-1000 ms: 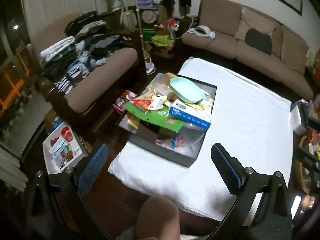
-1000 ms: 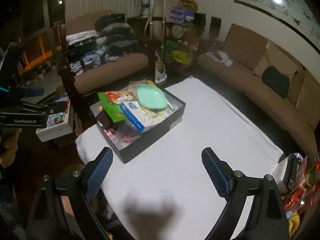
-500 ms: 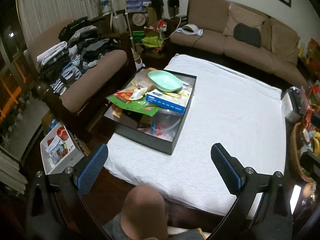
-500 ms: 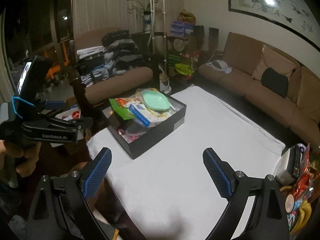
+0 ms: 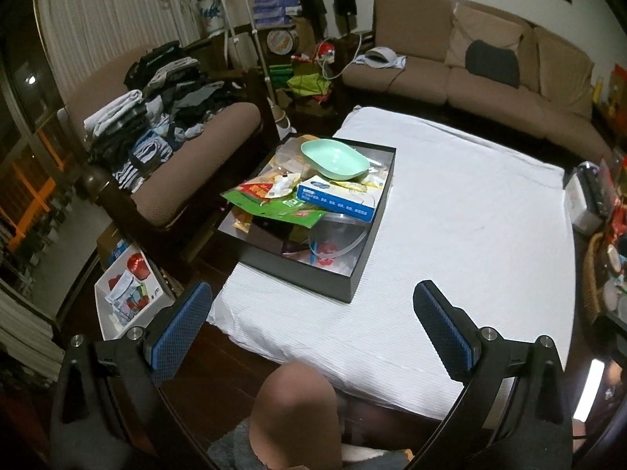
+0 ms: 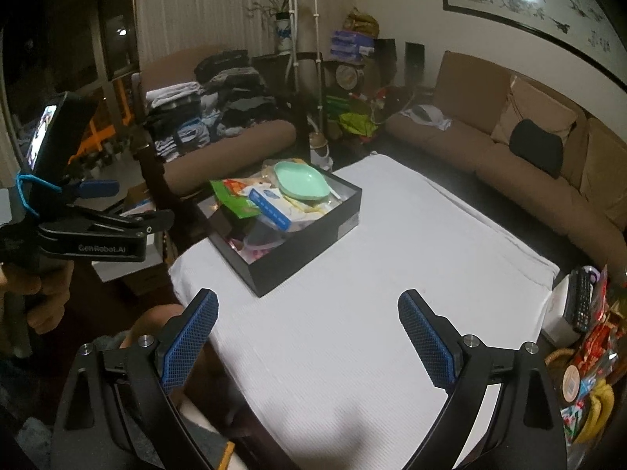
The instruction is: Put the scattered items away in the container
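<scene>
A black box [image 5: 345,291] [image 6: 313,241] stands at the left end of the white-covered table [image 5: 470,211] [image 6: 352,313]. It is heaped with a mint green dish [image 5: 333,158] [image 6: 299,180], a blue-and-white carton [image 5: 337,197] [image 6: 270,205], green and red snack packets [image 5: 274,205] and a clear plastic tub [image 5: 337,235]. My left gripper [image 5: 313,323] is open and empty, held back from the table's near edge. My right gripper [image 6: 307,338] is open and empty above the near part of the table. The left gripper also shows in the right wrist view [image 6: 98,211], at the left.
A chair piled with folded clothes [image 5: 156,125] stands left of the table. A brown sofa [image 5: 509,78] runs along the far side. A white tray of packets [image 5: 129,293] lies on the floor. A remote and snacks [image 6: 584,301] sit at the right. A knee [image 5: 294,411] is below.
Both grippers have pulled back and up from the table, so the box looks smaller and farther. Both stay open and empty. The box's contents have not moved.
</scene>
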